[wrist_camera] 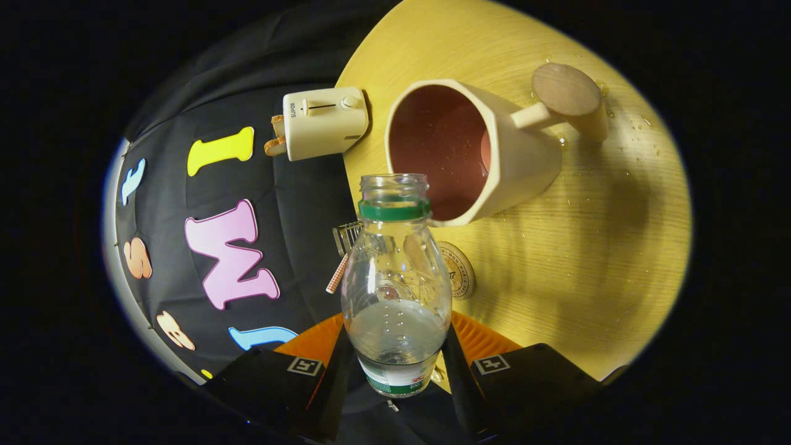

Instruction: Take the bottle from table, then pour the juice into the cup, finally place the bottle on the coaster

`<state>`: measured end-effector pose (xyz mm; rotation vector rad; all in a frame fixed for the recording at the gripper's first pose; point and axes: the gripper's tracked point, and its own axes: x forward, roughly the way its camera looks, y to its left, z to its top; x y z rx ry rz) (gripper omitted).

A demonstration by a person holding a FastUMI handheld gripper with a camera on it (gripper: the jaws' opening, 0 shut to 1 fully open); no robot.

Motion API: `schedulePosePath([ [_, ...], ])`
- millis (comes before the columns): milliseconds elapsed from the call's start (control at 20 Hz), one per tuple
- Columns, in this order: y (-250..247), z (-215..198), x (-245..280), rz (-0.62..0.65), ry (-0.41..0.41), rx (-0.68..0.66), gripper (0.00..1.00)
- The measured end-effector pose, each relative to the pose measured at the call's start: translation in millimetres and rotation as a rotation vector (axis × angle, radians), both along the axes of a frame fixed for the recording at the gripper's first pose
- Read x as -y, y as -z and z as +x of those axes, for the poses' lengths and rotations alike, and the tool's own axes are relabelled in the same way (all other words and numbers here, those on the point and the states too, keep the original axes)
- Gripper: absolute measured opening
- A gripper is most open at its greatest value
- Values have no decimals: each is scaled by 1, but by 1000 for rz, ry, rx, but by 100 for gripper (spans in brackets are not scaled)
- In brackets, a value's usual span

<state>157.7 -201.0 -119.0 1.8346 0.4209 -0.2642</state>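
Wooden table (587,259); bottle (395,290) clamped between jaws, cup (469,151) apparently just beyond.

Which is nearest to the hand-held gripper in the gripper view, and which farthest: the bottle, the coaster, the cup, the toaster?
1. Bottle: clamped between the fingers of the hand-held gripper.
2. Coaster: just beyond the bottle, flat on the table.
3. Cup: past the bottle's open mouth.
4. Toaster: farthest, beside the cup at the table's edge.

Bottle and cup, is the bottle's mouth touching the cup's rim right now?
Cannot tell. In the gripper view the bottle, held between the jaws of the gripper, has its open mouth overlapping the rim of the cup, so neither contact nor a gap shows plainly.
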Motion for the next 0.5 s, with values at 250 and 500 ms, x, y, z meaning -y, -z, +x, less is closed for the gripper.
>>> schedulePosePath([
  [250,-1,1,0,63,17,-11,74],
  [500,-3,2,1,116,34,-11,74],
])
